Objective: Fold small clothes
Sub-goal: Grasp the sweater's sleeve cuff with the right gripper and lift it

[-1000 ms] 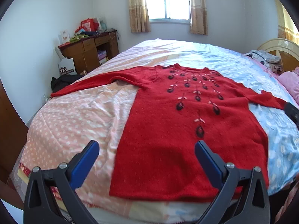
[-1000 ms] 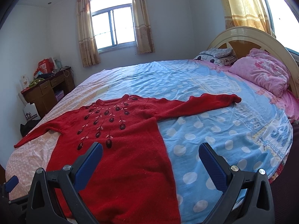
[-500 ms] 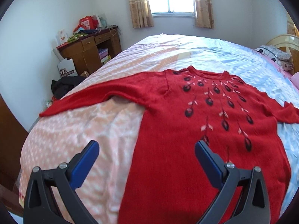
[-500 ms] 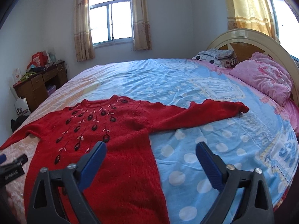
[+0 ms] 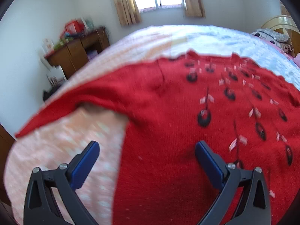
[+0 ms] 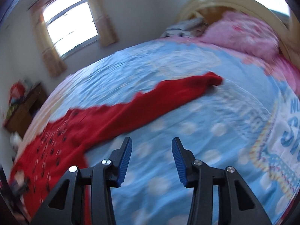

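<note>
Above sweater point(image 5: 168, 112) edge, blurry, claws apart

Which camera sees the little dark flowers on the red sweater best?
The left wrist view. The red sweater fills it, and the dark flowers on its chest show big, though a bit blurred. In the right wrist view the sweater's chest sits at the left edge, so they are only tiny smeared specks.
</note>
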Motion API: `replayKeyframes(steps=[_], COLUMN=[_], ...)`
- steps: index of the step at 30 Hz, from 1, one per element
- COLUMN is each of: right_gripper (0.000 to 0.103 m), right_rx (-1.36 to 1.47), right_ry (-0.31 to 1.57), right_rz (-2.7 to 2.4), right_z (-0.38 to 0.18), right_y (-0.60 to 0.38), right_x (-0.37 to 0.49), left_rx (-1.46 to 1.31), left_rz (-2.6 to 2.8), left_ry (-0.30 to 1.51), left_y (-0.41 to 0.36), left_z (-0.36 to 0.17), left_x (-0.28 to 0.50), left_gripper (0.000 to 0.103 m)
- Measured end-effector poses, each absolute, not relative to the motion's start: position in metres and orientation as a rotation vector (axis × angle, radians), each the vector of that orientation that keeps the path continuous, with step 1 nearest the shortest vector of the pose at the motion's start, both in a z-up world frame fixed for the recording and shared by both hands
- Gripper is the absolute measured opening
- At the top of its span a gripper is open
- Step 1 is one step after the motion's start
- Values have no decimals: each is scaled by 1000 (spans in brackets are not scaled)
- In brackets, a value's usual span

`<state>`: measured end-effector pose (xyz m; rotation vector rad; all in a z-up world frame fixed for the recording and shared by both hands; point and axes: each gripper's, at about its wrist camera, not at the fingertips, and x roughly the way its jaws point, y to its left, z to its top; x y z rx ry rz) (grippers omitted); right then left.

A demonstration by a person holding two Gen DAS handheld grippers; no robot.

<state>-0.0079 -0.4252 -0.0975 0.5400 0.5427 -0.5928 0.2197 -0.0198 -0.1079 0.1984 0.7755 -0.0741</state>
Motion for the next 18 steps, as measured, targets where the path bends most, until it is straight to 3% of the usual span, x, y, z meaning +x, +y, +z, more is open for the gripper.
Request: replayKeyframes(steps=[7,15,18], right_gripper=[46,46,38], right_rx=[824,1261,1247], right_ry=[521,389,366], right_rz=[-679,-539,-542], right_z=[-118,-162,-159], right_y=[-572,-650,-655], right_x=[-5,20,27], left_rx=[4,23,26], left_rz=[-154,-145,-144], left_ry=[806,793,792], left_y=[3,-5,-1], left_z=[-112,-111,-112], left_x=[224,220,222], left_gripper=[103,103,103])
